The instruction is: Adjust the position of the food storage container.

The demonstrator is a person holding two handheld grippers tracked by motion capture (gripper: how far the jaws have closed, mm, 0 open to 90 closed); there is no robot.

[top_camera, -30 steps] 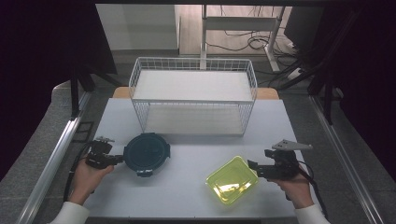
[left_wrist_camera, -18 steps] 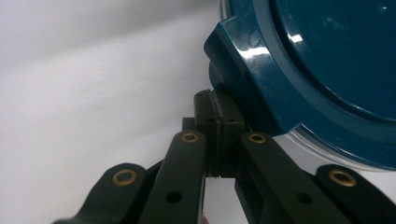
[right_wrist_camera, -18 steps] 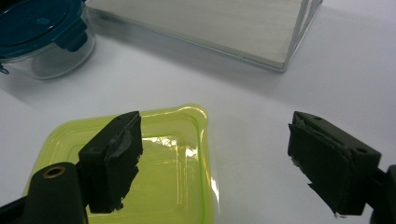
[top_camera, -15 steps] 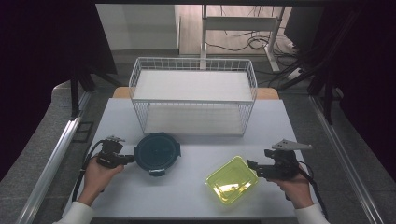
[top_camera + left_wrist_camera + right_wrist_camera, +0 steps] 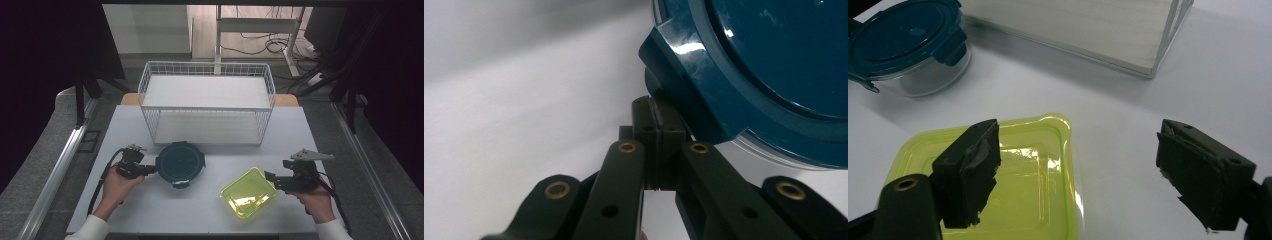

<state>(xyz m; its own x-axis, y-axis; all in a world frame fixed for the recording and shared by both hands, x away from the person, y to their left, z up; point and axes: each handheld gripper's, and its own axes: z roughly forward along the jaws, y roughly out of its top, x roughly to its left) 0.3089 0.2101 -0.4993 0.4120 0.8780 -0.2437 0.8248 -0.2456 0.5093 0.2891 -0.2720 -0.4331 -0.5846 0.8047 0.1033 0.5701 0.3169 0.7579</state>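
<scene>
Left gripper (image 5: pixel 150 170) is pinched shut with nothing in it, tips touching the round teal-lidded container (image 5: pixel 180 162) at its 3 o'clock. Right gripper (image 5: pixel 270 176) gapes wide, yellow-green container (image 5: pixel 248 192) at its 9 o'clock.

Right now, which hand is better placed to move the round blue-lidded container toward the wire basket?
Left. The left gripper, jaws shut, sits against the side latch of the round blue-lidded container. The right gripper stands open beside the yellow-green container, farther away.
</scene>
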